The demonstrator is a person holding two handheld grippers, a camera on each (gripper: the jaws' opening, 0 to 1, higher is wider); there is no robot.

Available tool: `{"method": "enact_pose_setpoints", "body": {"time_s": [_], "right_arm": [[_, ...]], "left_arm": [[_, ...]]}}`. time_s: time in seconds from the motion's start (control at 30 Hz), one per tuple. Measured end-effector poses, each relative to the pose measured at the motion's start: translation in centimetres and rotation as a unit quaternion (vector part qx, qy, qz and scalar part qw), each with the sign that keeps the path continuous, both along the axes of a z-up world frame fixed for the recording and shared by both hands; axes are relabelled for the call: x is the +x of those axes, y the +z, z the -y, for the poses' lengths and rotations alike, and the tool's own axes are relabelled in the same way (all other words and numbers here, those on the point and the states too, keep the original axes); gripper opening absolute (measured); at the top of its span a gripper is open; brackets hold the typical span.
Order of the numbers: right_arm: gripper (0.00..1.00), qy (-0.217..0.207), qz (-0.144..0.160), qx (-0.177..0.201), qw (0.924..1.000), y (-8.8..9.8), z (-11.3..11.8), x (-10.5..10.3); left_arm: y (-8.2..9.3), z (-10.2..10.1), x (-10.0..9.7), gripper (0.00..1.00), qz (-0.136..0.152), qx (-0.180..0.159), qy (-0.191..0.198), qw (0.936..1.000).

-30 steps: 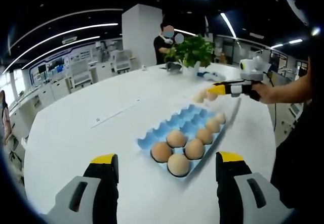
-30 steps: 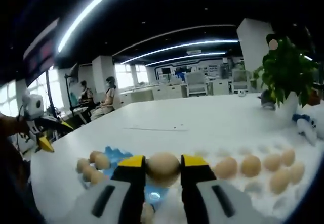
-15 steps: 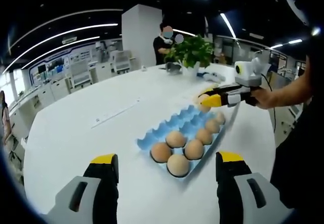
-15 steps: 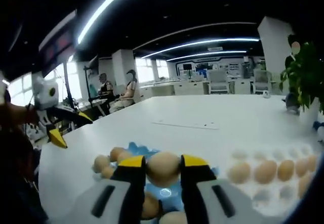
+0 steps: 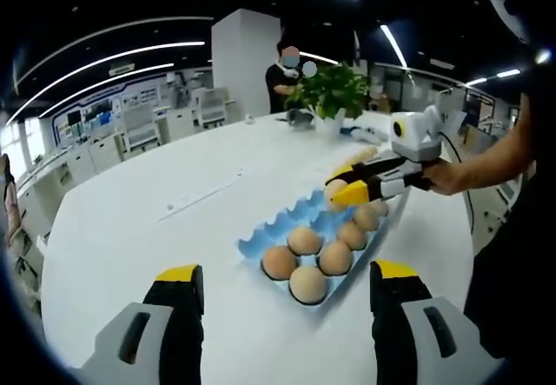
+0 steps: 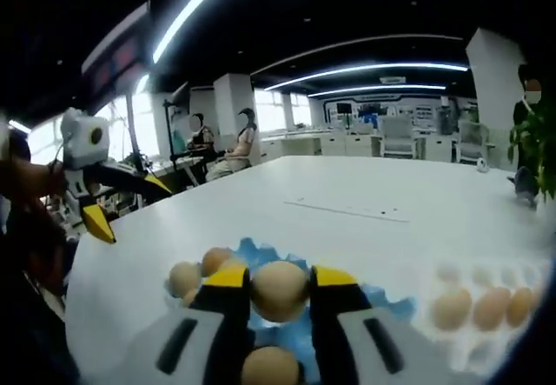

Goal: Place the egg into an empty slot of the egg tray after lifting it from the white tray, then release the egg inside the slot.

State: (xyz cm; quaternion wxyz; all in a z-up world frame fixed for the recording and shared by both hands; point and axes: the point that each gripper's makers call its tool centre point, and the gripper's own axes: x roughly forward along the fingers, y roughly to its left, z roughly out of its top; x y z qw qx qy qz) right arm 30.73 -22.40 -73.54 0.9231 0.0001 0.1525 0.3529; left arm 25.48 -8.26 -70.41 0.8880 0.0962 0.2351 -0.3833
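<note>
Eggs [image 5: 318,256] in blue tray [image 5: 264,240]: six.

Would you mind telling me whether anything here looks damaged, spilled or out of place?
Nothing stands out. The right gripper holds an intact egg above the blue egg tray, whose eggs sit neatly in their slots; the left gripper is open.

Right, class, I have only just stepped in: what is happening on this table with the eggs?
A person works two handheld grippers over a white table. The right gripper is shut on an egg and holds it above the blue egg tray, which already carries several eggs at its near end. The egg is not yet set into a slot. More eggs sit in the white tray to the side. The left gripper is open, holding nothing, short of the blue tray.
</note>
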Motion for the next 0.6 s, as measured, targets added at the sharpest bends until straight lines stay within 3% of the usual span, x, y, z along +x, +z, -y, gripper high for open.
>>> {"method": "enact_pose_setpoints", "body": {"time_s": [0.6], "right_arm": [[0.27, 0.04, -0.018, -0.023, 0.9988, -2.0, -1.6, 0.7]], "left_arm": [[-0.3, -0.2, 0.3, 0.79, -0.002, 0.0, 0.003, 1.0]]}}
